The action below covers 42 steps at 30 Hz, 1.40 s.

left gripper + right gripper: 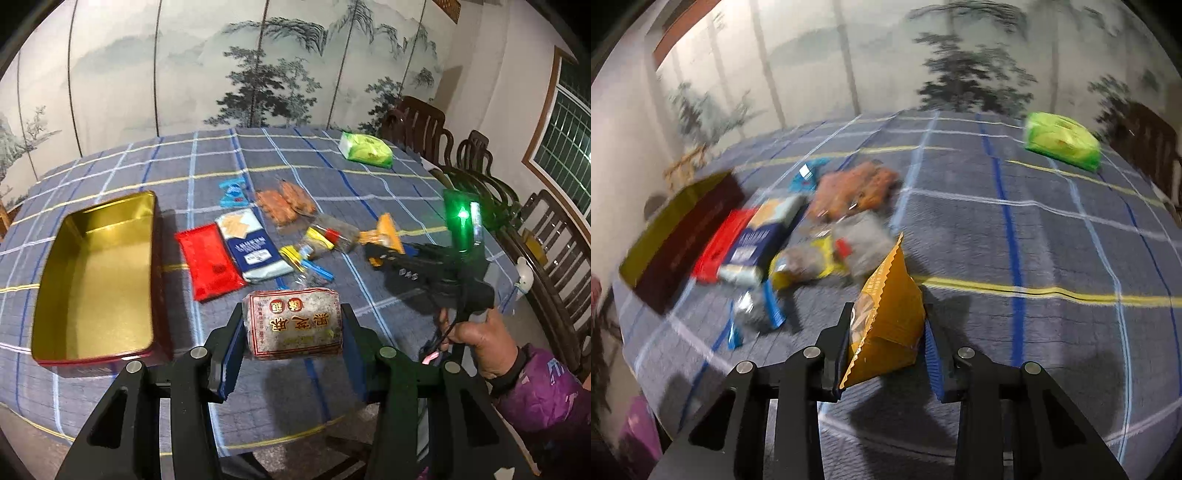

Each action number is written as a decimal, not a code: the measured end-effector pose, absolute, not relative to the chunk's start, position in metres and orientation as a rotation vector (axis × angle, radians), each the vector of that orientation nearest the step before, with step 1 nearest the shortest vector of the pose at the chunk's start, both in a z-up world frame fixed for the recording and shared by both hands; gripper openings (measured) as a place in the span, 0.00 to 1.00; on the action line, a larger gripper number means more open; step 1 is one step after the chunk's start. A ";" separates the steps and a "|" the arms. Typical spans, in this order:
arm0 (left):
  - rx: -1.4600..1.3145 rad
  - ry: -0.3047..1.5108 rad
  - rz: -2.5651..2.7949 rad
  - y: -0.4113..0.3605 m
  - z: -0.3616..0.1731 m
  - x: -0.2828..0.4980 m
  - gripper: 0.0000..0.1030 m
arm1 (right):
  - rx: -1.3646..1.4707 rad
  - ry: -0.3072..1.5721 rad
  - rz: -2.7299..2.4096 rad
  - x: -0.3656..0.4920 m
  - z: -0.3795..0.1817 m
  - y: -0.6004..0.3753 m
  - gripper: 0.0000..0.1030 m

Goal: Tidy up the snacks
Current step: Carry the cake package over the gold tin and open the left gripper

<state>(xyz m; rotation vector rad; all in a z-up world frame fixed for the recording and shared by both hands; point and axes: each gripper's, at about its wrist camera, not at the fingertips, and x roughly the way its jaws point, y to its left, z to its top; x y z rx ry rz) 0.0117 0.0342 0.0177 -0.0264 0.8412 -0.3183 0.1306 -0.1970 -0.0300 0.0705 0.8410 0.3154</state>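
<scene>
My left gripper [293, 334] is shut on a grey-brown snack block with Chinese writing [295, 323], held above the plaid tablecloth [332, 177]. An open red tin with a gold inside [96, 280] stands to its left. My right gripper [886, 332] is shut on an orange snack packet [890, 314], lifted off the table; it also shows in the left wrist view [384, 236]. Loose snacks lie in between: a red packet [208, 260], a blue-white packet [251, 247], orange-brown packets [286, 201], a small blue candy [232, 192] and clear wrapped pieces [325, 236].
A green tissue pack [365, 149] lies at the table's far right. Dark wooden chairs [476, 155] line the right side. A painted folding screen [221, 66] stands behind the table. The right wrist view is motion-blurred.
</scene>
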 end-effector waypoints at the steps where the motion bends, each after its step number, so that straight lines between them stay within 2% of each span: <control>1: -0.027 0.835 -0.307 0.038 0.020 0.013 0.42 | 0.083 0.833 0.299 0.132 -0.029 -0.201 0.34; 21: 0.019 0.769 -0.114 0.114 0.027 0.043 0.42 | 0.109 0.831 0.194 0.145 -0.034 -0.220 0.34; 42: 0.130 0.874 0.113 0.194 -0.017 0.152 0.42 | 0.105 0.848 0.171 0.148 -0.037 -0.219 0.34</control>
